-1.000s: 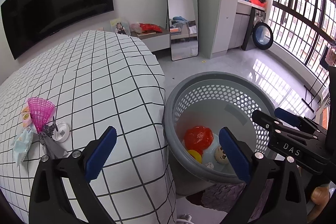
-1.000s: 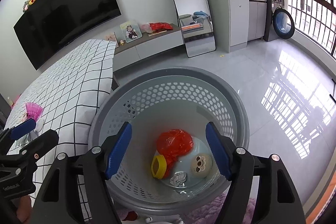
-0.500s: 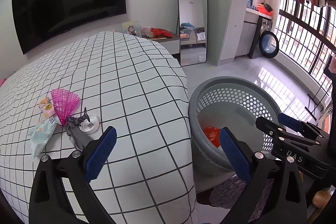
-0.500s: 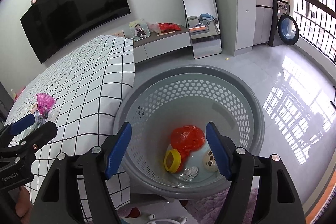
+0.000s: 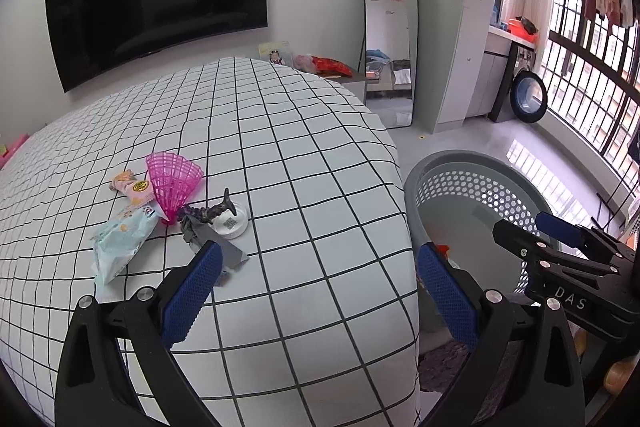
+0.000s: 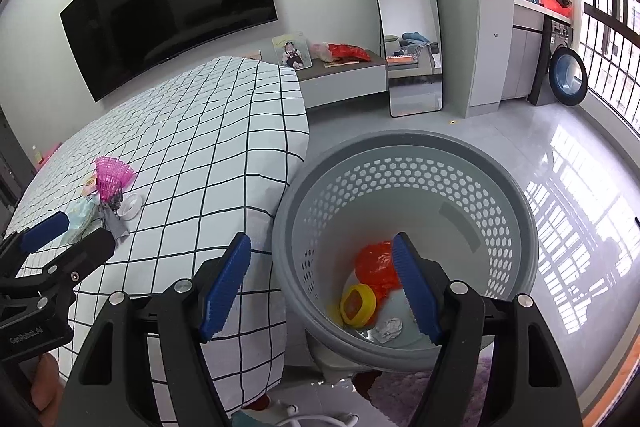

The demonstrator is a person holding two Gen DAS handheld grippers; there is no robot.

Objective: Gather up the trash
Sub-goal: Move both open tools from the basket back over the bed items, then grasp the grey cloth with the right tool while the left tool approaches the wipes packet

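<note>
My left claw [image 5: 316, 291] hung above the bed [image 5: 280, 155], its jaws wide and nothing between them. My right claw [image 6: 324, 287] stood just as wide and just as empty, held over the near rim of the grey basket [image 6: 500, 183], which sat on the floor right against the bed's foot corner.

The trash I was after lay in a small heap on the checked cover, toward the left side of the bed and well back from its foot edge. A pink mesh fan-shaped piece [image 5: 173, 178] lay uppermost, its narrow end pointing at a white round lid [image 5: 230, 222]. A dark twisted bit [image 5: 208, 213] rested across that lid. A pale blue wrapper [image 5: 118, 241] lay to the left of these, with an orange-and-pink snack packet [image 5: 134, 187] just beyond it, partly under the fan. A grey crumpled scrap [image 5: 208, 241] lay nearest my left claw, its end hidden behind one blue pad.

Down in the basket lay a red plastic bag [image 6: 376, 265], a yellow round piece [image 6: 357, 305] touching it, and a crumpled white wad [image 6: 389, 327] beside that.
</note>
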